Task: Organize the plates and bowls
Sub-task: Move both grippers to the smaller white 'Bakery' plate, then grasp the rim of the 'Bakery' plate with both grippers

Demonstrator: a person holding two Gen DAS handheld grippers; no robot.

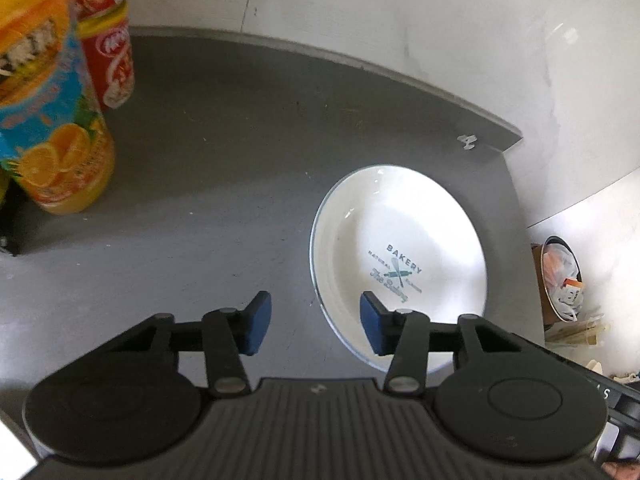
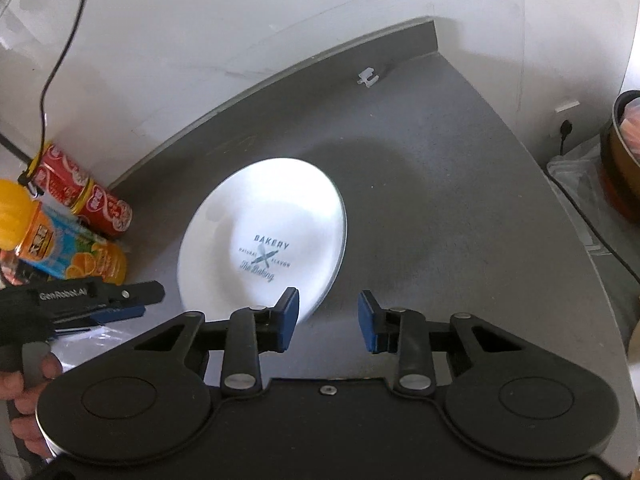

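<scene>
Left wrist view: the white plate (image 1: 400, 256) with the blue "BAKERY" print lies flat on the grey countertop (image 1: 224, 152), near the counter's right edge. The left gripper (image 1: 316, 326) hovers over the plate's near-left rim with its blue-padded jaws spread apart — one pad over the plate, the other over bare counter left of it — and nothing between them. Well left of the plate stand an orange juice bottle (image 1: 56, 120) and, behind it, a red can (image 1: 106, 36). A small white clip (image 1: 467, 142) lies beyond the plate by the back ledge.

Right wrist view: the same plate (image 2: 264, 240) sits mid-counter. The right gripper (image 2: 329, 322) hangs at the plate's near-right rim, jaws parted and empty; its left pad overlaps the rim, its right pad is over the counter. Left of the plate are the red can (image 2: 80, 196) and juice bottle (image 2: 68, 256), and the left gripper (image 2: 112, 304) — seen side-on, held by a hand (image 2: 28, 392).
</scene>
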